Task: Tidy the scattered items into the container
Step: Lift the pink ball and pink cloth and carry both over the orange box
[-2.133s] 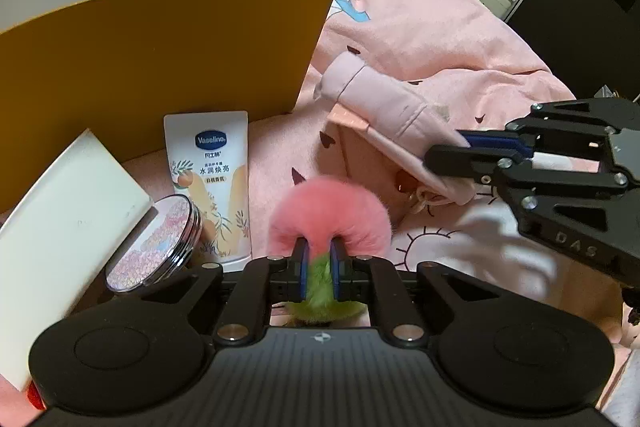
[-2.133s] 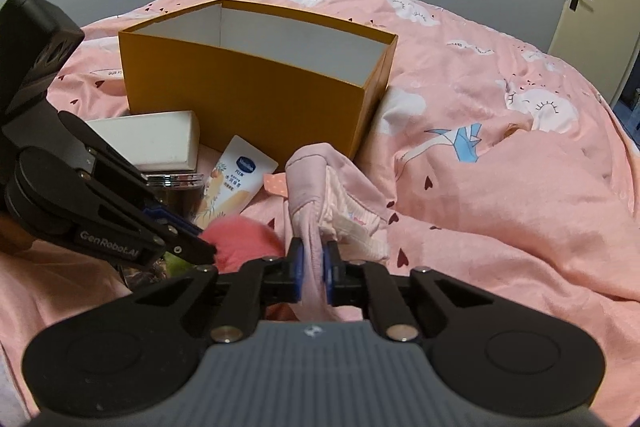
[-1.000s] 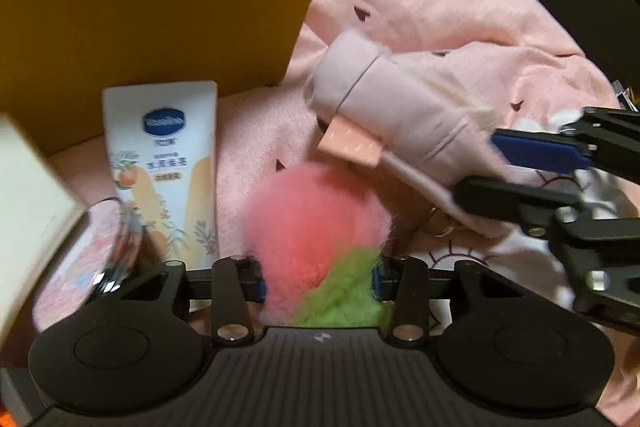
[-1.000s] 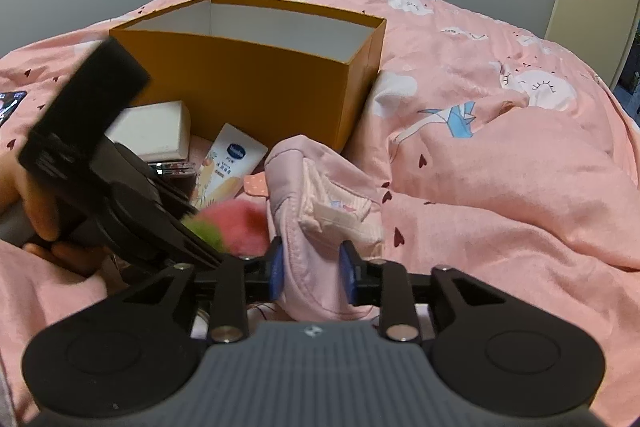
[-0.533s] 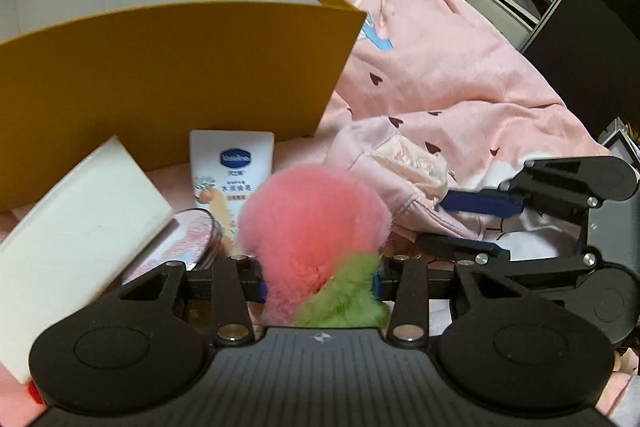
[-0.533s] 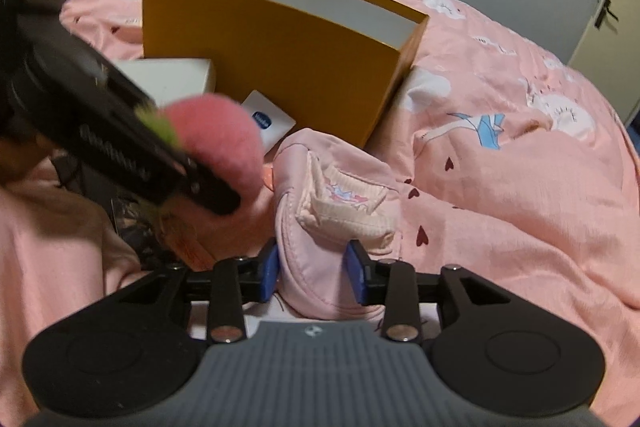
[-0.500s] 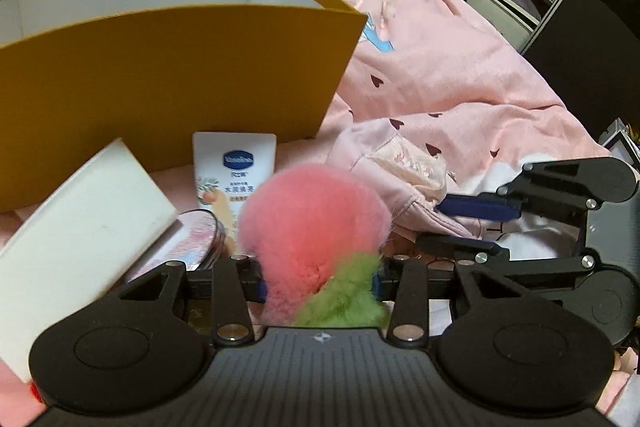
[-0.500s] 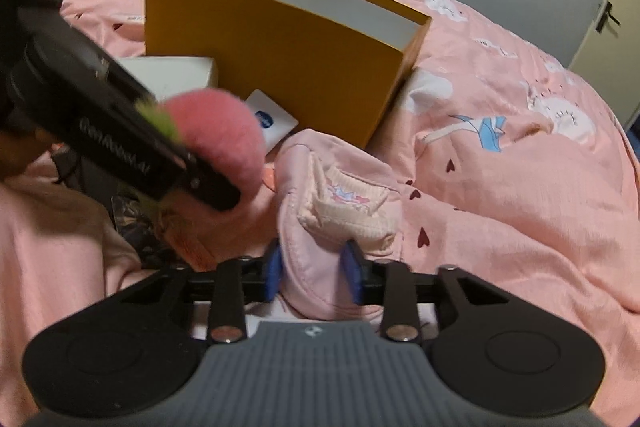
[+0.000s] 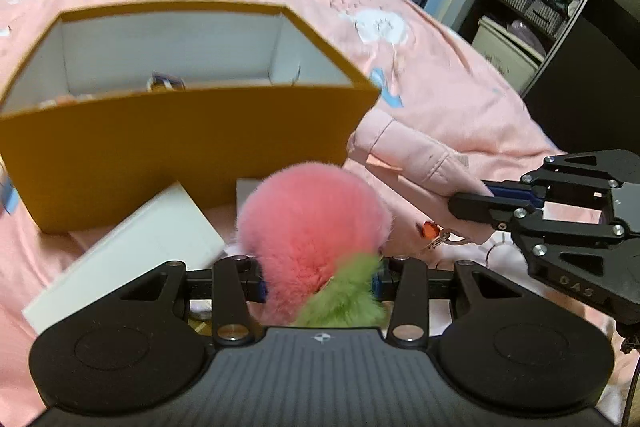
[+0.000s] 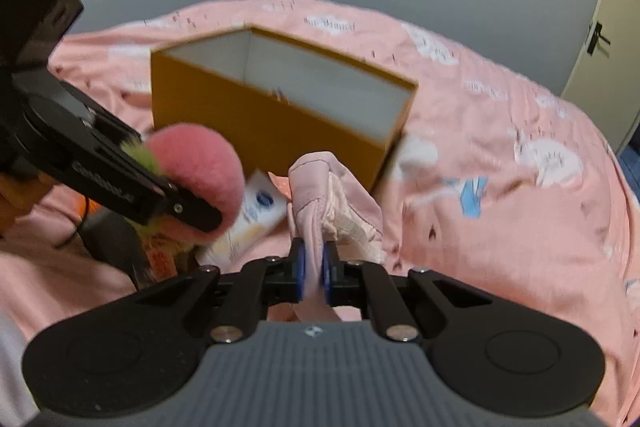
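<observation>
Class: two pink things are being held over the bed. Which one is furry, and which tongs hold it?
The round pink pompom with the green tuft, gripped by the left tongs. The other, a pale pink cloth pouch, is smooth fabric pinched in the right tongs.

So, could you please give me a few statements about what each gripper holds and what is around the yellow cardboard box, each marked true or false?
1. The left gripper is shut on the fluffy pink pom-pom with a green tuft. True.
2. The right gripper hangs open with nothing in it. False: its pads pinch the pale pink fabric pouch.
3. The open-topped yellow cardboard box stands upright on the pink bedspread. True.
4. The white rectangular box lies inside the yellow cardboard box. False: it lies outside, on the bedspread in front of it.
5. The white lotion tube is held by a gripper. False: it lies on the bedspread, unheld.
</observation>
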The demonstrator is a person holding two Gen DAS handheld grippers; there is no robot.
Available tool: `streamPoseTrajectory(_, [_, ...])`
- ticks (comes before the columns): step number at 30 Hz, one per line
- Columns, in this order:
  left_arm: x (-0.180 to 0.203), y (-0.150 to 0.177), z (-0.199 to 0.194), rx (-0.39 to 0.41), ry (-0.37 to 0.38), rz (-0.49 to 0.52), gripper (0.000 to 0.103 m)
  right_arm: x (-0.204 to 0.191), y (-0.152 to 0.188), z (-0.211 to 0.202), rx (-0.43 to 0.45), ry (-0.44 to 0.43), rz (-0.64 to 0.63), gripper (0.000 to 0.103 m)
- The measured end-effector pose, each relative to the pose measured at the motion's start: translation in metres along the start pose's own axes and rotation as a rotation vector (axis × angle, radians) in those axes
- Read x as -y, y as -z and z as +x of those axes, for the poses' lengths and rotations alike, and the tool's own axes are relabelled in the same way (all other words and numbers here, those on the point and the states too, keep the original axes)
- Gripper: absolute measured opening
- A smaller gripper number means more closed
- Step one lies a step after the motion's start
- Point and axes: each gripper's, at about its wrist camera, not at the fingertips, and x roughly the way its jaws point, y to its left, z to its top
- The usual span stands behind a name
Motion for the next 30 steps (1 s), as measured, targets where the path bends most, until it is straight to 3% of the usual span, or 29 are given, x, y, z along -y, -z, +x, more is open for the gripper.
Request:
streamPoseTrajectory(8, [-0.002,-0.029,-0.032,0.11,-0.003,0.001,0.048,-0.008,-0.044,-0.023,0.158,0.007,-0.102,0.009])
streamPoseTrajectory(14, [-0.015,-0.057,-0.049,0.175,-0.012,-0.005,0.048,-0.009,-0.077,-0.014,0.24,0.019,-0.193,0.009])
streamPoseTrajectory(23, [-0.043,-0.105,-0.047,0.183,-0.06,0.003,0.048,-0.006,-0.11,0.033,0.232,-0.003,-0.326,0.009])
streamPoseTrajectory(30, [-0.061,-0.128,-0.029,0.182,-0.065,-0.027,0.048,-0.004,-0.124,0.079,0.14,-0.018,-0.394,0.009])
